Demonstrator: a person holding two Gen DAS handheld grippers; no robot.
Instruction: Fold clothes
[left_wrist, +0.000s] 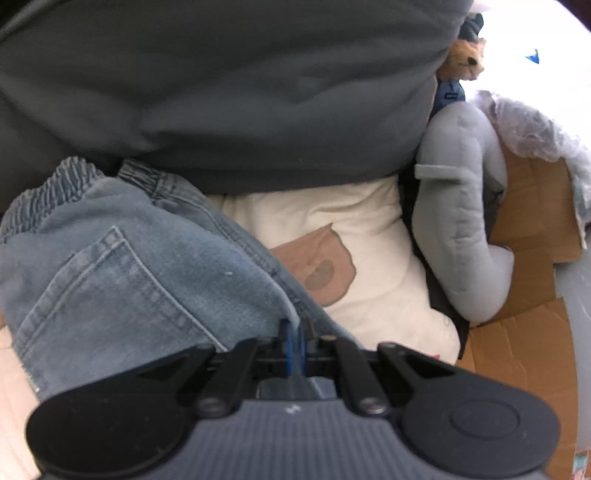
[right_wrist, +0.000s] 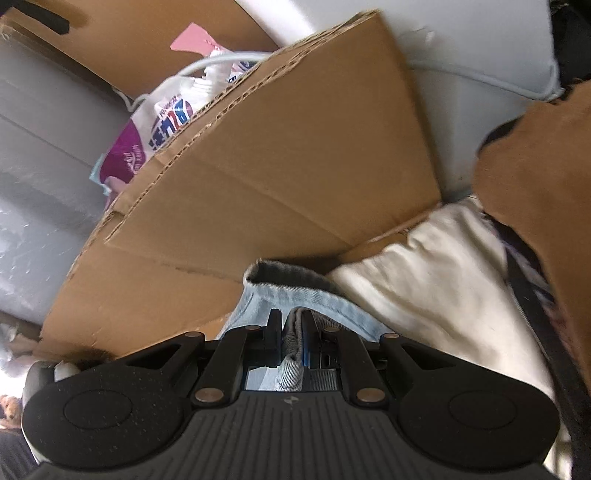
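Both tools grip the jeans (left_wrist: 110, 258): left tool (left_wrist: 295, 328) clenched on a seam, right tool (right_wrist: 291, 328) on a hem, above the cream pillow (left_wrist: 332, 229). Thin pinches could slip, spoiling the fold.

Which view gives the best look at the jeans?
The left wrist view: the jeans fill its lower left, showing waistband and back pocket, pinched by the left tool. The right wrist view shows only a hem bunched in the right tool.

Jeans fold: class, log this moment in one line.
task: fold jeans | left gripper: shut on jeans | right gripper: shut on jeans | fold: unfinished
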